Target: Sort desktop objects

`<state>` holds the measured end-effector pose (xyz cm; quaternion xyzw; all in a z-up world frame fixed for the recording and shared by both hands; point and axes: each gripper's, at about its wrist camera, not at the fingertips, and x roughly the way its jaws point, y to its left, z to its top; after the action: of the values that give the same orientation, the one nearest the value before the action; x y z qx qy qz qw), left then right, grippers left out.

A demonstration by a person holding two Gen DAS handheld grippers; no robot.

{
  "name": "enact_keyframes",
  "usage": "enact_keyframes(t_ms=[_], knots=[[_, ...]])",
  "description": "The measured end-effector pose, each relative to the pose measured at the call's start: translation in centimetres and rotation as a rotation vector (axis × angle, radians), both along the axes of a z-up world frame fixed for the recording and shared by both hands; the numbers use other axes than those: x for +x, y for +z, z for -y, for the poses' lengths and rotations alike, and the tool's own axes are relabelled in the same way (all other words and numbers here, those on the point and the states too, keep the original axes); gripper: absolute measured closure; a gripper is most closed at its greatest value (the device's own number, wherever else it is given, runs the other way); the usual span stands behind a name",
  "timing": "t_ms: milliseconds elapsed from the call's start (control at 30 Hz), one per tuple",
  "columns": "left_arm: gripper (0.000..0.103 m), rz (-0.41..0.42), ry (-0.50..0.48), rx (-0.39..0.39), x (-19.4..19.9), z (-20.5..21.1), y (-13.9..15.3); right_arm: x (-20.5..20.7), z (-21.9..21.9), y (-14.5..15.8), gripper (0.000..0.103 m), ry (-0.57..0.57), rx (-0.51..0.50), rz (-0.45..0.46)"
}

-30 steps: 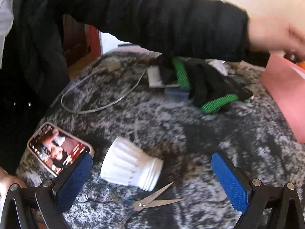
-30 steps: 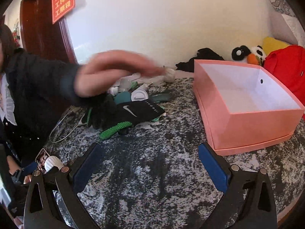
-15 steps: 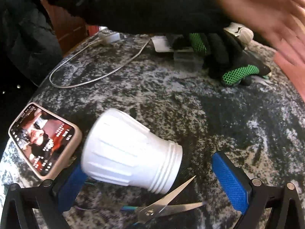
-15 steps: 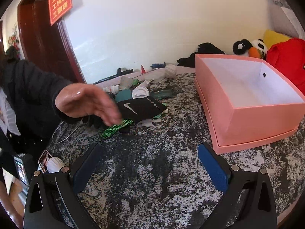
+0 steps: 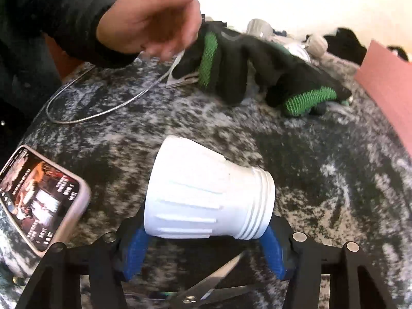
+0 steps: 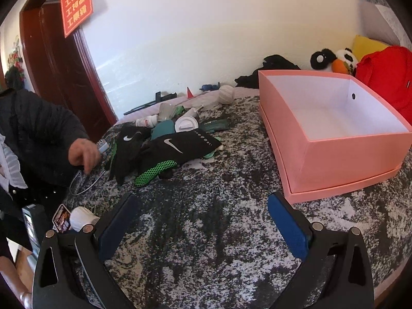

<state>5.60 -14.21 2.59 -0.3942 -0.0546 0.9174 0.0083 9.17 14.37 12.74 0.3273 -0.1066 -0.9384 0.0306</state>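
1. White ribbed plastic bulb housing [image 5: 206, 195] is being clamped across its long axis by the left gripper [image 5: 203, 247], threaded end pointing right.
2. Steel scissors [image 5: 211, 288] and a cased smartphone [image 5: 43, 195] are lying just beside it.
3. Right gripper [image 6: 203, 224] is being held wide apart, empty.
4. Farther right, the open pink cardboard box [image 6: 347, 159] is waiting; black-and-green gloves [image 6: 164, 154] are lying between.

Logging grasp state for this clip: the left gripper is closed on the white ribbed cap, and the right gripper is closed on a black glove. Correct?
Half right. The left gripper is closed on the white ribbed cap, as the left wrist view shows. But the right wrist view shows the right gripper open and empty above the table; the black gloves lie untouched farther back.
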Motion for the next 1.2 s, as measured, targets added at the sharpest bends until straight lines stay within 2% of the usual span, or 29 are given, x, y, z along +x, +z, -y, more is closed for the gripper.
enact_keyframes(t_ms=[67, 167, 267, 333, 500, 700, 733, 767, 900, 933, 1000, 1033, 1067, 1133, 1200], knots=[[0.040, -0.039, 0.022, 0.024, 0.8, 1.3, 1.5, -0.1, 0.4, -0.1, 0.000, 0.006, -0.001, 0.005], [0.040, -0.113, 0.004, 0.087, 2.4, 1.7, 4.4, 0.0, 1.3, -0.1, 0.000, 0.021, 0.018, 0.005], [0.040, -0.222, -0.070, 0.048, 4.2, -0.9, 7.9, 0.2, 1.9, 0.0, 0.000, 0.029, 0.048, -0.001], [0.040, -0.264, -0.099, 0.031, 4.8, -2.1, 9.0, 0.4, 2.2, 0.1, 0.000, 0.027, 0.070, -0.006], [0.040, -0.254, -0.129, 0.020, 4.4, -3.6, 9.2, 1.2, 1.9, 0.5, 0.000, 0.013, 0.105, -0.014], [0.041, -0.272, -0.157, 0.011, 4.6, -5.3, 11.0, 3.0, 1.5, 2.6, 0.000, -0.023, 0.183, -0.084], [0.050, -0.274, -0.154, 0.020, 4.8, -5.4, 11.3, 3.1, 1.4, 3.0, 0.000, -0.022, 0.187, -0.089], [0.054, -0.274, -0.154, 0.028, 5.0, -5.6, 11.6, 3.1, 1.4, 3.5, 0.000, -0.021, 0.191, -0.092], [0.054, -0.279, -0.169, 0.021, 5.5, -7.1, 12.2, 2.4, 1.7, 5.5, 0.000, 0.010, 0.198, -0.098], [0.053, -0.280, -0.174, 0.015, 5.7, -7.6, 12.2, 2.4, 1.8, 6.0, 0.000, 0.019, 0.204, -0.114], [0.031, -0.271, -0.177, 0.021, 5.8, -8.2, 12.1, 2.5, 1.9, 6.6, 0.000, 0.022, 0.220, -0.160], [0.015, -0.275, -0.178, 0.020, 5.7, -9.1, 12.0, 2.6, 1.6, 6.4, 0.000, 0.014, 0.212, -0.183], [0.012, -0.286, -0.179, 0.013, 5.8, -9.7, 12.2, 2.4, 1.4, 6.1, 0.000, 0.007, 0.195, -0.188], [0.012, -0.298, -0.175, -0.001, 6.1, -10.1, 12.7, 1.5, 0.7, 4.9, 0.000, 0.001, 0.133, -0.145], [0.009, -0.303, -0.164, -0.005, 6.2, -10.4, 12.9, 0.2, 0.2, 3.9, 0.000, 0.009, 0.075, -0.075]])
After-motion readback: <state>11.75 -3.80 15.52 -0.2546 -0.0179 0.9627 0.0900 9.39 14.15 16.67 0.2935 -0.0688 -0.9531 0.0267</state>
